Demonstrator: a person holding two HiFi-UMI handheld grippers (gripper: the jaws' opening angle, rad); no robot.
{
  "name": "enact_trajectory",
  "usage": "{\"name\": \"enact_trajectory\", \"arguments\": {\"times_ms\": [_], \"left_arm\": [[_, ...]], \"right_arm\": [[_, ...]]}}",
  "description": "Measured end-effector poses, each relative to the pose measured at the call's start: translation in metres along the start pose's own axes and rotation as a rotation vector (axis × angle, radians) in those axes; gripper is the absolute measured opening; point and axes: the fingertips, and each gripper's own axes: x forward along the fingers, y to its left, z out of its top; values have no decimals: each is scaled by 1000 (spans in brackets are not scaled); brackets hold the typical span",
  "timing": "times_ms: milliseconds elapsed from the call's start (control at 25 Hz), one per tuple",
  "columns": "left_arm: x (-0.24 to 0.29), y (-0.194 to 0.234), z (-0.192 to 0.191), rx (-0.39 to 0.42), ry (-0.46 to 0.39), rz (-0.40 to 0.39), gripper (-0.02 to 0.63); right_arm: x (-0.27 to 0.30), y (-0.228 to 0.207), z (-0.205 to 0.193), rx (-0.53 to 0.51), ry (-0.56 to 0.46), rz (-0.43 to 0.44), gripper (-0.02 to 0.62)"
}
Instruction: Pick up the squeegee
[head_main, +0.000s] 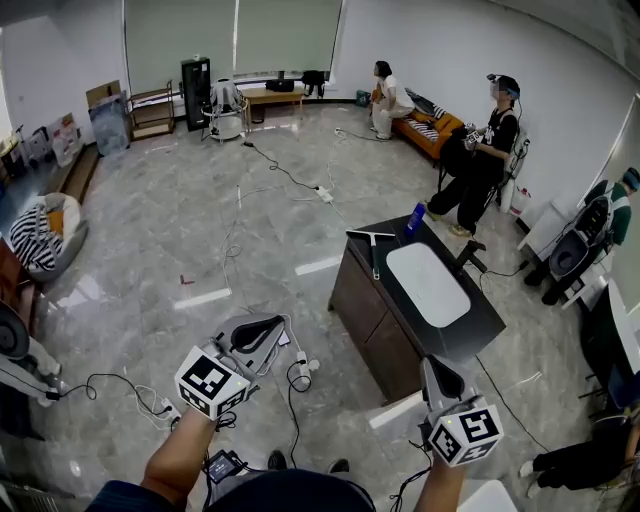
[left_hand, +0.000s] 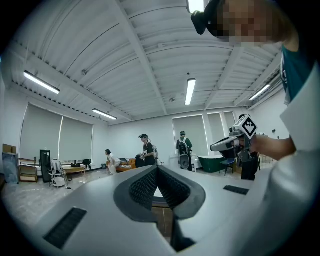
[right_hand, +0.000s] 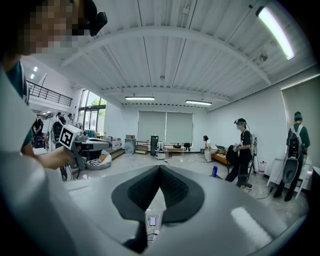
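The squeegee (head_main: 373, 250) lies flat on the far left corner of a dark table (head_main: 470, 330), its blade toward the far edge. A white oval mat (head_main: 428, 283) covers the middle of the tabletop. Both grippers hang low in the head view, well short of the squeegee. My left gripper (head_main: 278, 324) is out over the floor to the table's left, and its tips (left_hand: 157, 169) are shut on nothing. My right gripper (head_main: 431, 364) is at the table's near corner, and its tips (right_hand: 160, 168) are also shut and empty. Each gripper view shows the other gripper held at the same height.
A blue bottle (head_main: 415, 218) stands at the table's far corner. Cables (head_main: 290, 180) and a power strip (head_main: 324, 194) trail over the grey floor. One person (head_main: 490, 150) stands beyond the table, another (head_main: 385, 95) sits by an orange sofa (head_main: 435, 125), and a third (head_main: 590, 235) is at the right.
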Motion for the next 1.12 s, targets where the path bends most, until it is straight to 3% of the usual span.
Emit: {"name": "enact_trajectory", "arguments": {"times_ms": [480,720,1120], "left_arm": [[12,27,-14,-28,0,8,5],[55,37,-33,-49,34,28,6],[149,42,-28,-42,57,112,6]], "right_arm": [[36,-8,0,4,7,-13,9],[74,-50,-15,24,26,14,9],[138,-149,-19,42,30,107,9]]}}
